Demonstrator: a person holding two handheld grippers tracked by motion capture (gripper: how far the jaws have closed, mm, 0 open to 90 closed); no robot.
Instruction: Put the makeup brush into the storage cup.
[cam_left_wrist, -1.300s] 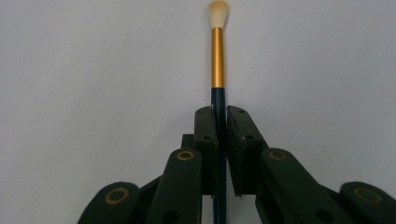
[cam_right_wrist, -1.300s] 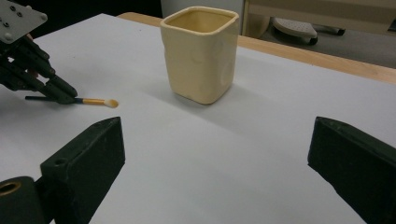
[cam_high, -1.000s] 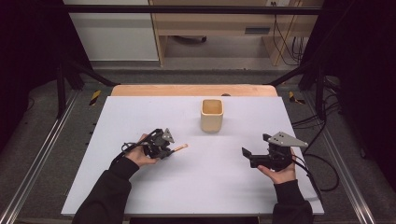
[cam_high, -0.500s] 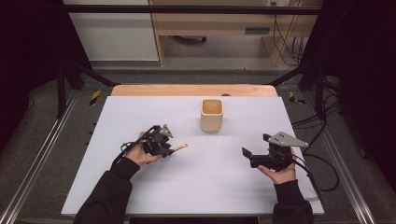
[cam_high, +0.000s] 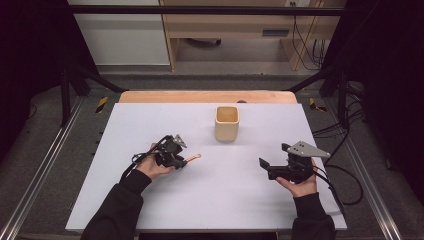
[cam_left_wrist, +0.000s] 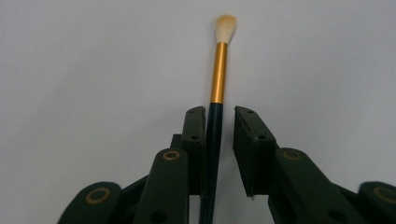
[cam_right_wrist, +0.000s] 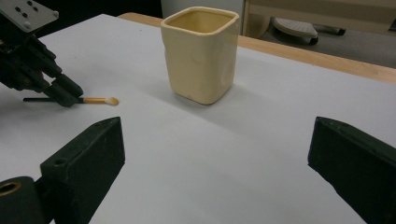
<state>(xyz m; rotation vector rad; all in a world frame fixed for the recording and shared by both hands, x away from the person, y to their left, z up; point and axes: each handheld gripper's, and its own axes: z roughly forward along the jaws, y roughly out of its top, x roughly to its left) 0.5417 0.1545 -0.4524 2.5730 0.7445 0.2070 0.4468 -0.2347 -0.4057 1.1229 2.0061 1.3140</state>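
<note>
White surface (cam_high: 150, 120), brush (cam_left_wrist: 218, 74) and cup (cam_high: 227, 123) recorded.
Left claw (cam_left_wrist: 219, 122) is seen parted around the brush handle, apparently touching one jaw; right claw (cam_right_wrist: 215, 154) is held wide open.

light: even overhead, table bright | surroundings: dark | shadows: soft | focus: slightly soft

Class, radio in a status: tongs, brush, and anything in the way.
Left tongs open astride the brush, which lies on the table. Right tongs open, empty. Cream cup upright beyond the brush; nothing between.
</note>
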